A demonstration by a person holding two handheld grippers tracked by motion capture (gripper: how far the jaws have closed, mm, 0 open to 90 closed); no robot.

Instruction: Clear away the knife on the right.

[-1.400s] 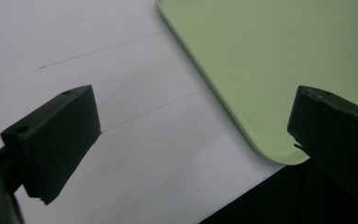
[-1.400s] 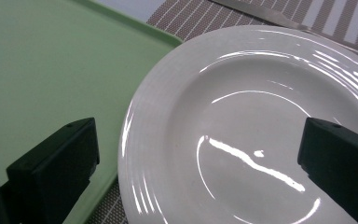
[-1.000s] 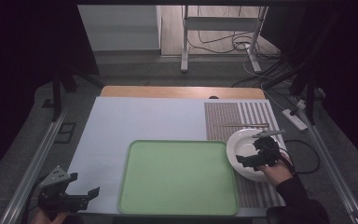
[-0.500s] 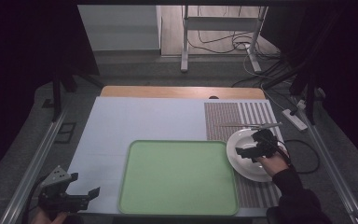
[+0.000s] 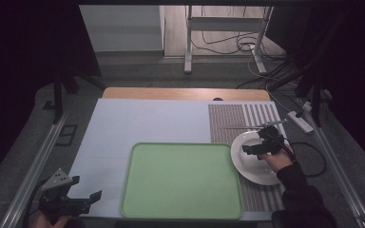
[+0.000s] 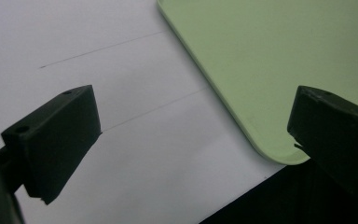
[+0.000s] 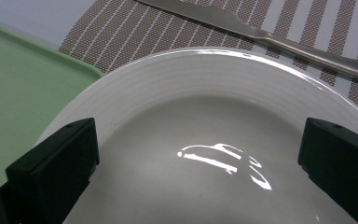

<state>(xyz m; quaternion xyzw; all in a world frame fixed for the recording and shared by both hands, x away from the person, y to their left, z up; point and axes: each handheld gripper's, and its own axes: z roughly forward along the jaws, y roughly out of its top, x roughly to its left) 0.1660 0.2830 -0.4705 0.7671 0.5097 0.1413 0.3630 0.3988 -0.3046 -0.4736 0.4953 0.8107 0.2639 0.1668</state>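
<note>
A white plate (image 5: pixel 248 169) rests on a striped placemat (image 5: pixel 228 118) at the right of the table, its left rim close to a green tray (image 5: pixel 183 180). My right gripper (image 5: pixel 255 142) hovers over the plate's far half, open and empty. In the right gripper view the plate (image 7: pixel 214 121) spreads between the wide jaws of the right gripper (image 7: pixel 200 163), with a metal knife (image 7: pixel 261 32) on the mat just beyond its rim. My left gripper (image 5: pixel 83 199) sits open near the table's front left corner; in its own view the left gripper (image 6: pixel 191 135) frames bare tabletop and the tray's corner (image 6: pixel 261 56).
The knife (image 5: pixel 252 126) lies crosswise on the placemat behind the plate. A pale sheet (image 5: pixel 147 123) covers the table's left and middle. Metal rails run along both sides, and cables and a power strip (image 5: pixel 299 121) lie on the floor at the right.
My right gripper has edged away from the person, from the plate's near side toward its far rim. The left gripper has stayed put.
</note>
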